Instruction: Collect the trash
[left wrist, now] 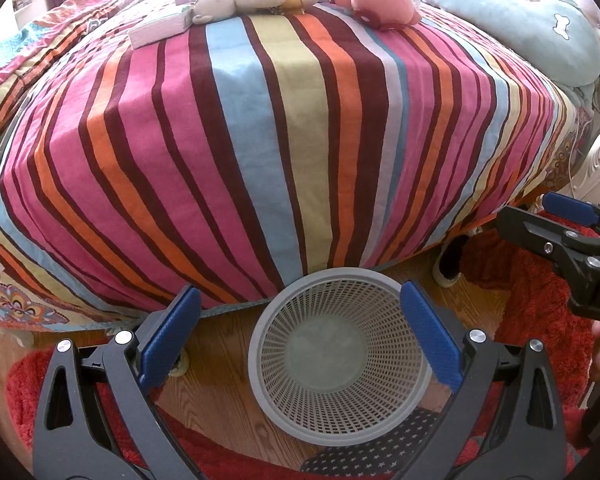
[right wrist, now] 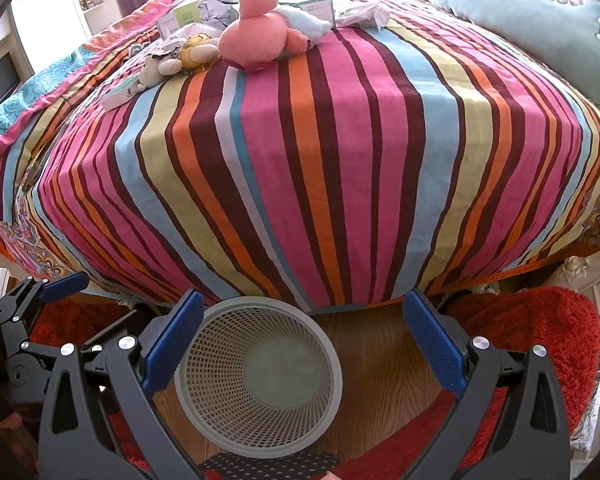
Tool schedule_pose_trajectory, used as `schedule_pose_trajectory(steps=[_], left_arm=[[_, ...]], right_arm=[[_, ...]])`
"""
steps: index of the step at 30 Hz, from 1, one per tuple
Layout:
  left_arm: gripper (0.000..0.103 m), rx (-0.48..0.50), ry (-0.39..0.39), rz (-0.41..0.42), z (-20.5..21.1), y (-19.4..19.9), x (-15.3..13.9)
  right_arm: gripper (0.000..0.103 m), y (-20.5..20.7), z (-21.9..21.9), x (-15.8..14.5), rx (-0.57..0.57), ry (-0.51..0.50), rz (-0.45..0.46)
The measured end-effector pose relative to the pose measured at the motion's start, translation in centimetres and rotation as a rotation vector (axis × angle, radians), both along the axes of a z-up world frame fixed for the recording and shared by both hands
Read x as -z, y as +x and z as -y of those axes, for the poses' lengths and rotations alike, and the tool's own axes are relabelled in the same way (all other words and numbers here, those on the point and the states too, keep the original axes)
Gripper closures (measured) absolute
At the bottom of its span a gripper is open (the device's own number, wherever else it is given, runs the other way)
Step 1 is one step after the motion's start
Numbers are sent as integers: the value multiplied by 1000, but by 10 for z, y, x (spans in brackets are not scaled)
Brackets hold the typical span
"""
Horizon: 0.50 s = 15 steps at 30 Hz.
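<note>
A grey mesh wastebasket [left wrist: 338,356] stands on the wooden floor at the foot of the bed; it also shows in the right wrist view [right wrist: 260,376] and looks empty. My left gripper [left wrist: 300,336] is open and empty above the basket. My right gripper [right wrist: 300,340] is open and empty, just right of the basket; its tip shows in the left wrist view [left wrist: 568,208]. At the far side of the bed lie small boxes [left wrist: 160,28], crumpled paper [right wrist: 216,10] and a white wrapper [right wrist: 364,14].
The striped bedspread [left wrist: 280,140] covers the bed. Plush toys lie far back: a pink one [right wrist: 256,28], a beige one [left wrist: 236,0]. A teal pillow [left wrist: 520,20] lies at the right. A red shaggy rug [right wrist: 540,340] and a shoe [left wrist: 450,264] are on the floor.
</note>
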<state>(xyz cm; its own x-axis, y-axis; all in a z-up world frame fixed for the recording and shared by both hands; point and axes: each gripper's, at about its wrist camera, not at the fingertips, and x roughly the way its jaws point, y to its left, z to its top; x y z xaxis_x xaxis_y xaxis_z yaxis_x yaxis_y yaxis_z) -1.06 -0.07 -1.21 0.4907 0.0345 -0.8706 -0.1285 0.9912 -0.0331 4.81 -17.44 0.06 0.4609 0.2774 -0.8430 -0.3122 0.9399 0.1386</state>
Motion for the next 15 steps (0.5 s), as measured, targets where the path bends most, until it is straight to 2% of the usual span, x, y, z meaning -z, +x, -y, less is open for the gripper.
schedule_pose_trajectory(steps=[15], left_arm=[[6, -3, -2, 4, -1, -4, 0]], right_arm=[[8, -8, 3, -4, -6, 1, 15]])
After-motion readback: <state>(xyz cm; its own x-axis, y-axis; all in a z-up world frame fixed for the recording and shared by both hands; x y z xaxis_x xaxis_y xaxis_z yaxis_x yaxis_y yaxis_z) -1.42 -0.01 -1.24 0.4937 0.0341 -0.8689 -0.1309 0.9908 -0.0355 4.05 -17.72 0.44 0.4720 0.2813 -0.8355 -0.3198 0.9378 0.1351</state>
